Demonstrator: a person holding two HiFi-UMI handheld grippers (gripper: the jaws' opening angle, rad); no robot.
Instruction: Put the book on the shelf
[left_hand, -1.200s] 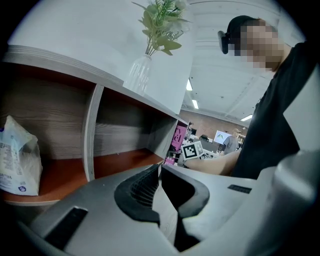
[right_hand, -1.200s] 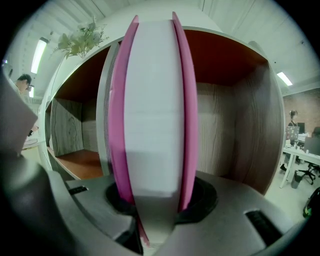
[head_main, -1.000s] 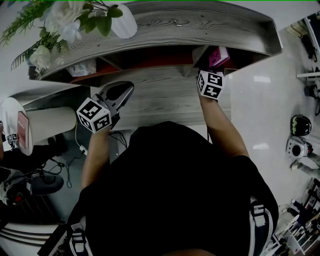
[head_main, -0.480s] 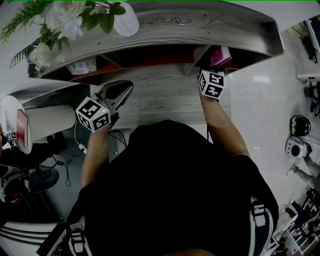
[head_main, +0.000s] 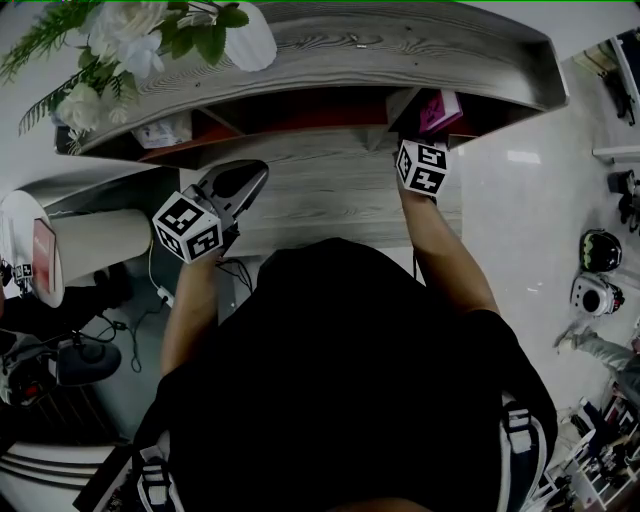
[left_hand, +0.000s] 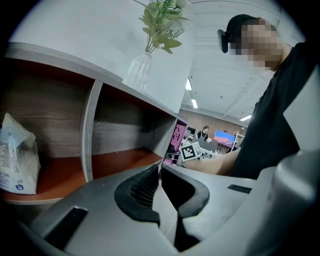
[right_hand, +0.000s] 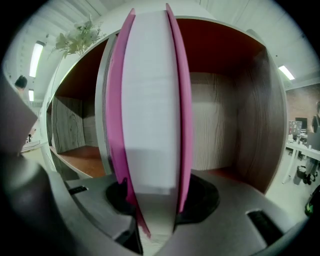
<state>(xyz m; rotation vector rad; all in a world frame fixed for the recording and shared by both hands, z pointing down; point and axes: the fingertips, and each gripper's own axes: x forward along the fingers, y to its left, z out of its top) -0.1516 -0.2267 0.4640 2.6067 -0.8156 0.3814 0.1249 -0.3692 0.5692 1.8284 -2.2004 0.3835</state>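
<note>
A pink-covered book (right_hand: 152, 110) with white pages stands upright between the jaws of my right gripper (right_hand: 154, 202), which is shut on its lower edge. In the head view the book (head_main: 440, 112) sits inside the rightmost compartment of the grey wooden shelf (head_main: 400, 45), just beyond the right gripper's marker cube (head_main: 422, 168). My left gripper (head_main: 250, 178) hovers over the lower grey ledge, left of centre, jaws shut with nothing between them (left_hand: 160, 172). From the left gripper view the book (left_hand: 178, 137) shows far off at the shelf's end.
The shelf has reddish-brown compartment floors (left_hand: 120, 162) and upright dividers (left_hand: 90, 130). A white packet (left_hand: 15, 155) lies in a left compartment. A glass vase with a plant (left_hand: 139, 70) stands on the shelf's top. The right compartment's side wall (right_hand: 260, 120) is close to the book.
</note>
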